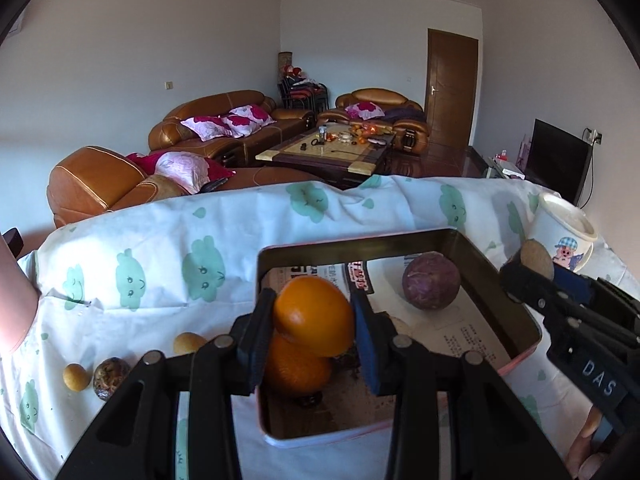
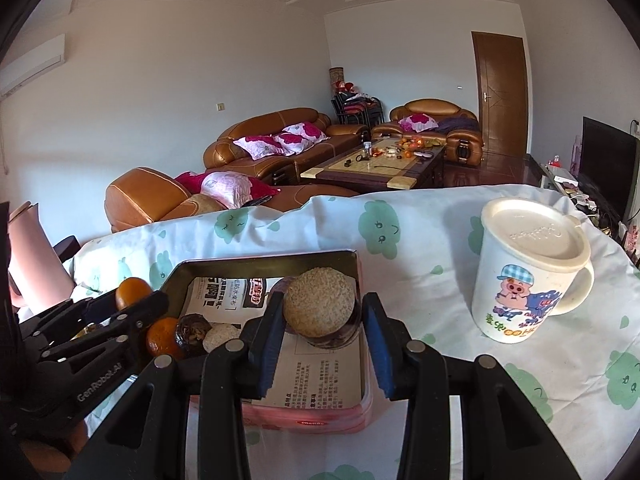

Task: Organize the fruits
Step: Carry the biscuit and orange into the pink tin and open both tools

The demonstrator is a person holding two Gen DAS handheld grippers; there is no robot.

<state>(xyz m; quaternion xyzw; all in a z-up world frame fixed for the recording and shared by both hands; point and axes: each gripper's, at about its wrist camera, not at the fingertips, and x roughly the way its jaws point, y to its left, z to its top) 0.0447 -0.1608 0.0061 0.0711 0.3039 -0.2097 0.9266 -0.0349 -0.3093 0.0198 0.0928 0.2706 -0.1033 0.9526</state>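
Observation:
My left gripper (image 1: pixel 313 302) is shut on an orange (image 1: pixel 314 314) and holds it over the near left corner of a pink tin (image 1: pixel 520 320) lined with newspaper. A second orange (image 1: pixel 296 368) lies in the tin right under it, and a purple round fruit (image 1: pixel 431 281) lies at the far side. My right gripper (image 2: pixel 324 308) is shut on a tan rough-skinned fruit (image 2: pixel 319 308) above the tin (image 2: pixel 320 416), over the purple fruit (image 2: pixel 334 340). In the right wrist view the left gripper (image 2: pixel 132 300) with its orange (image 2: pixel 133 291) is at the left.
Two small yellow fruits (image 1: pixel 190 342) (image 1: pixel 76 377) and a brown wrinkled fruit (image 1: pixel 111 376) lie on the patterned cloth (image 1: pixel 160 248) left of the tin. A lidded cartoon mug (image 2: pixel 528 272) stands to the tin's right. A pink object (image 1: pixel 14 300) stands at the far left.

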